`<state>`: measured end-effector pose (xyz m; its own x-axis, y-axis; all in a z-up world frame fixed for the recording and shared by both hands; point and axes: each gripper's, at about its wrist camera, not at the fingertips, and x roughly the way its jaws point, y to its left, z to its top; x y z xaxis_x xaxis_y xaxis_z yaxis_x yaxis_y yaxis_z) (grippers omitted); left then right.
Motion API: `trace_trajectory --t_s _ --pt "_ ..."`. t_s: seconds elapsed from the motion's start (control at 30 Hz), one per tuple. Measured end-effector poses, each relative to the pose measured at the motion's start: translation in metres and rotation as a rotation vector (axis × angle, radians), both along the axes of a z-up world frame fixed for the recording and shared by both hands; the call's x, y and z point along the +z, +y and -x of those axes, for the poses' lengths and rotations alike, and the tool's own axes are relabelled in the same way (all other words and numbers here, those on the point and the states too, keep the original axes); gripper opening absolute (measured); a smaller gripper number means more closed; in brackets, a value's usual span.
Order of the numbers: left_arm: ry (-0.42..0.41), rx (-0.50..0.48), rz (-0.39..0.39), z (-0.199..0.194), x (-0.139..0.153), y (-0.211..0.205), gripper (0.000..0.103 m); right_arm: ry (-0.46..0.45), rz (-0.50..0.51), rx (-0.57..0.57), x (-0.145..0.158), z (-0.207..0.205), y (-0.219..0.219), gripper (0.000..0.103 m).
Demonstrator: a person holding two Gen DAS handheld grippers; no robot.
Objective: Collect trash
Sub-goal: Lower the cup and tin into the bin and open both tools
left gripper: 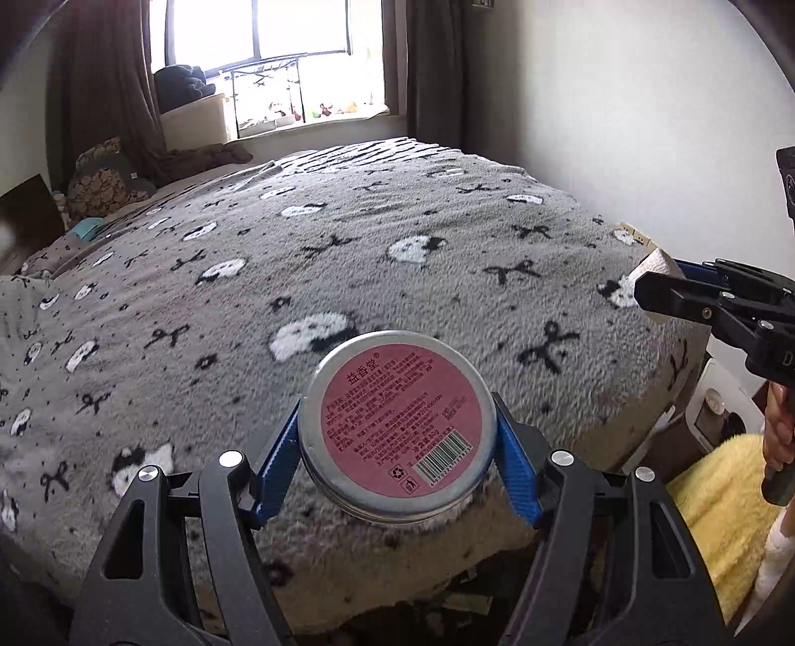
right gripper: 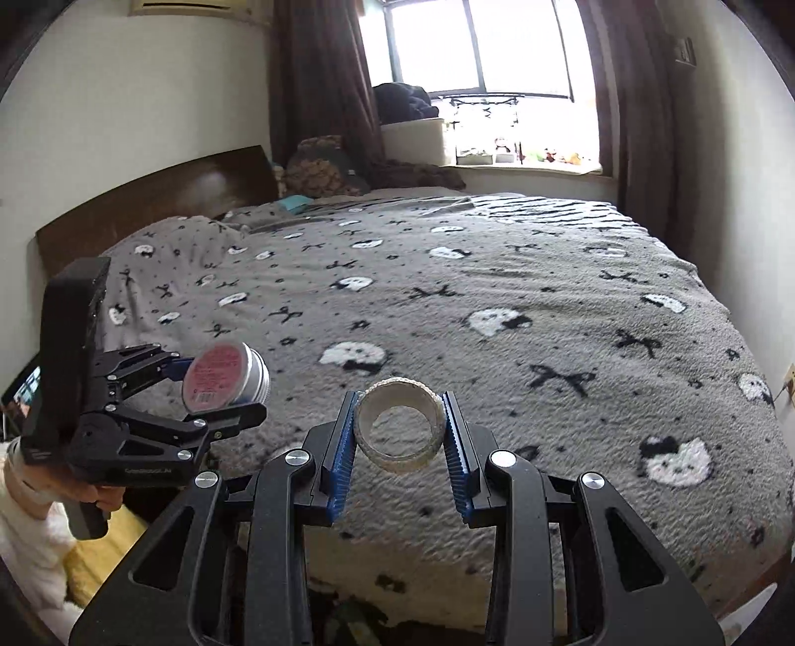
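Fig.: carry step of trash collection. L tongs (left gripper: 397, 437) are clenched on a round silver metal tin w/ pink printed label (left gripper: 397, 427), held above the near edge of the bed w/ grey fleece cat-and-bow blanket (left gripper: 348, 258). R tongs (right gripper: 400, 427) are clenched on a near-empty tape roll w/ grey cardboard core (right gripper: 399, 425), likewise above the bed's near edge. No bin is seen; next, one must be located and both items released into it.

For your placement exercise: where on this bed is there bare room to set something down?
Most of the grey blanket is bare, from its near edge to the striped end by the window. It is crowded only at the headboard corner, with pillows.
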<state>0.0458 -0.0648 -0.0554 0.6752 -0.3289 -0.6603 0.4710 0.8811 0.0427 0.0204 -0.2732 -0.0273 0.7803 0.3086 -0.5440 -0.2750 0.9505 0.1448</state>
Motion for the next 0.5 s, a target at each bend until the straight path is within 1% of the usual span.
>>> trace_trajectory --t_s 0.1,0.27,0.33,0.4,0.43,0.47,0.5 --pt "0.026 0.013 -0.007 0.029 -0.028 0.015 0.067 0.021 0.002 0.025 -0.019 0.019 0.015 0.034" --pt "0.076 0.033 -0.023 0.062 -0.070 0.024 0.067 0.061 0.011 0.030 -0.054 0.046 0.038 0.034" --pt "0.099 0.037 -0.027 0.071 -0.086 0.023 0.067 0.082 0.007 0.034 -0.067 0.052 0.043 0.034" --pt "0.124 0.035 -0.036 0.079 -0.104 0.021 0.067 0.113 0.006 0.031 -0.088 0.057 0.049 0.034" --pt "0.128 0.038 -0.052 0.083 -0.116 0.020 0.067 0.119 0.009 0.027 -0.094 0.059 0.051 0.034" --pt "0.130 0.041 -0.063 0.086 -0.124 0.020 0.067 0.141 0.011 0.025 -0.108 0.062 0.054 0.034" --pt "0.146 0.047 -0.073 0.089 -0.135 0.020 0.067 0.161 0.007 0.028 -0.115 0.063 0.056 0.034"
